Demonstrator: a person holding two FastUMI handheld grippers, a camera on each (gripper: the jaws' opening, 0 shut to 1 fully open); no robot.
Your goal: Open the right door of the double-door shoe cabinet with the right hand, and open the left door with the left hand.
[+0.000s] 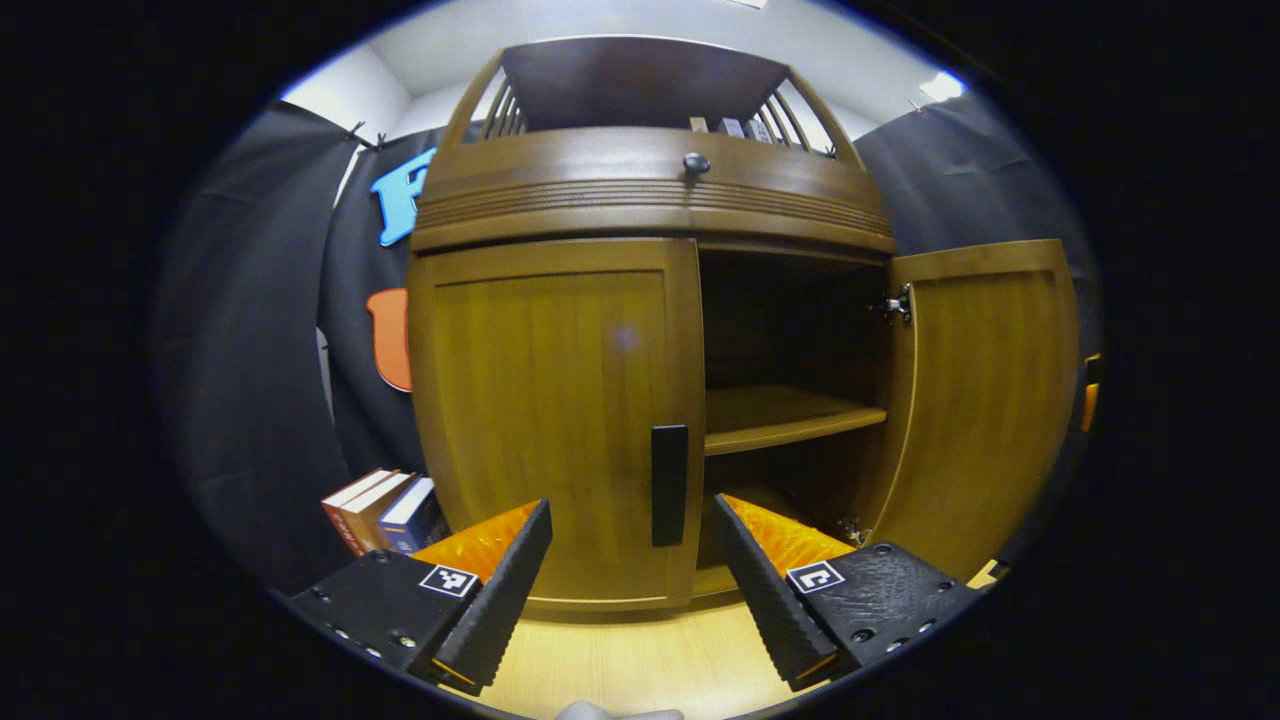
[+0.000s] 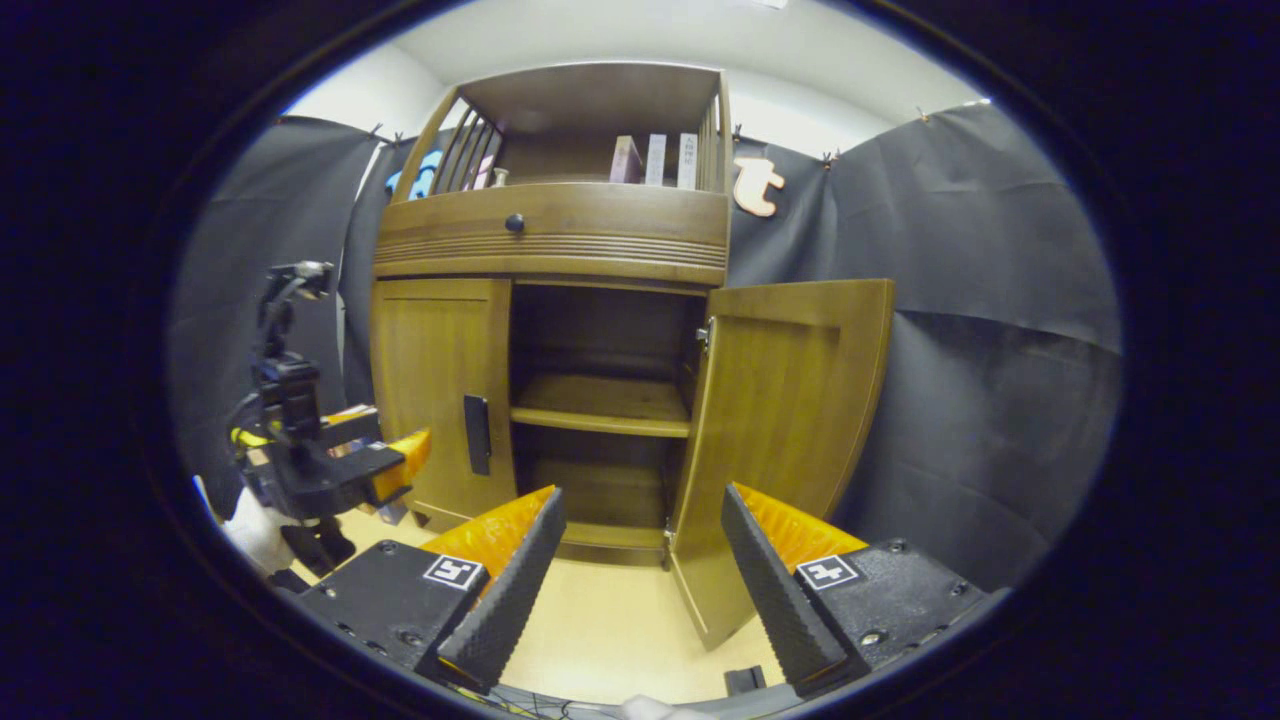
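Observation:
The wooden shoe cabinet (image 1: 650, 190) fills the left gripper view. Its left door (image 1: 550, 400) is shut, with a black vertical handle (image 1: 669, 485) at its inner edge. The right door (image 1: 985, 390) stands swung wide open, showing a shelf (image 1: 780, 412) inside. My left gripper (image 1: 632, 560) is open, fingers either side of the handle, a short way in front of it. In the right gripper view my right gripper (image 2: 642, 560) is open and holds nothing, back from the open right door (image 2: 790, 420). The left gripper (image 2: 345, 465) appears there at the left, before the shut left door (image 2: 435, 385).
Several books (image 1: 385, 510) stand on the floor left of the cabinet. A drawer with a round knob (image 1: 696, 163) sits above the doors, and books (image 2: 655, 158) stand on the top shelf. Light wooden floor (image 2: 610, 630) lies before the cabinet.

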